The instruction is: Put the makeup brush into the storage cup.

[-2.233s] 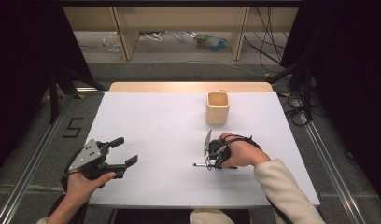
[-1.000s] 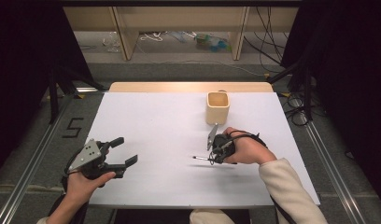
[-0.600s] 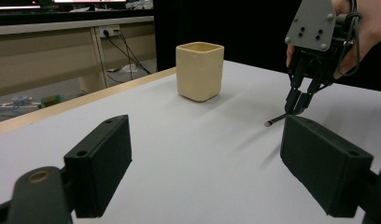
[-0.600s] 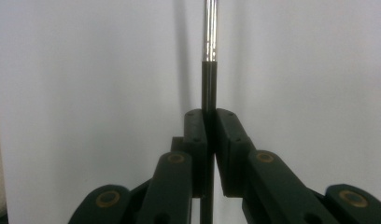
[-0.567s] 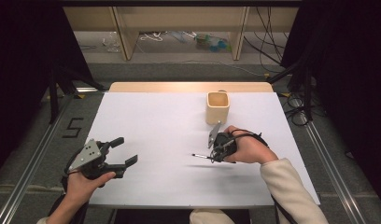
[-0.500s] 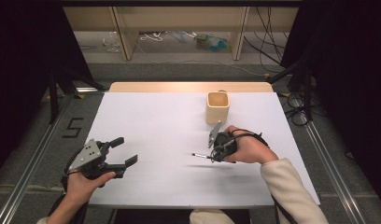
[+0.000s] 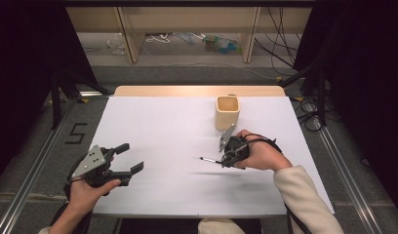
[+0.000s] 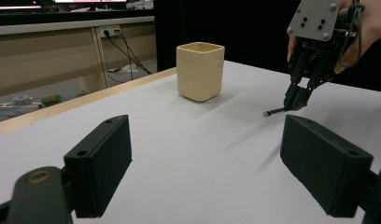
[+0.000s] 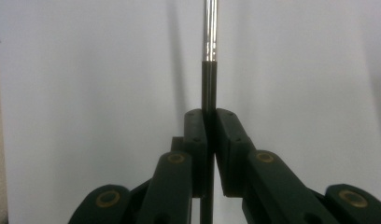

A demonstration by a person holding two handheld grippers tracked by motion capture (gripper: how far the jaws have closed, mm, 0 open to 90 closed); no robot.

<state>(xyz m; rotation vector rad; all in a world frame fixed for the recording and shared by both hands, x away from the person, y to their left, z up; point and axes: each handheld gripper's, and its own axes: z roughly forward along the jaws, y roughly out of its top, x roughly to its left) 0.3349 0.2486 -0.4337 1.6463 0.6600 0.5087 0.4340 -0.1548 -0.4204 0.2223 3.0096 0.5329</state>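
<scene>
Light falls from above onto my bench (image 7: 158,131), which glows bright white while the room around it sinks into near black. The cup (image 7: 228,111) throws a soft shadow toward me, and a faint streak of shadow lies under the pen (image 7: 210,161). In my right hand-held gripper (image 9: 208,122) view the jaws look dark and slightly soft, and the pen's metal shaft catches a glint. My left jaws blur up close.

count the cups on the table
1: a cup stands upright toward the table's far edge, just beyond the right gripper, which holds a pen. Nothing on the table is big enough to hide another.
</scene>
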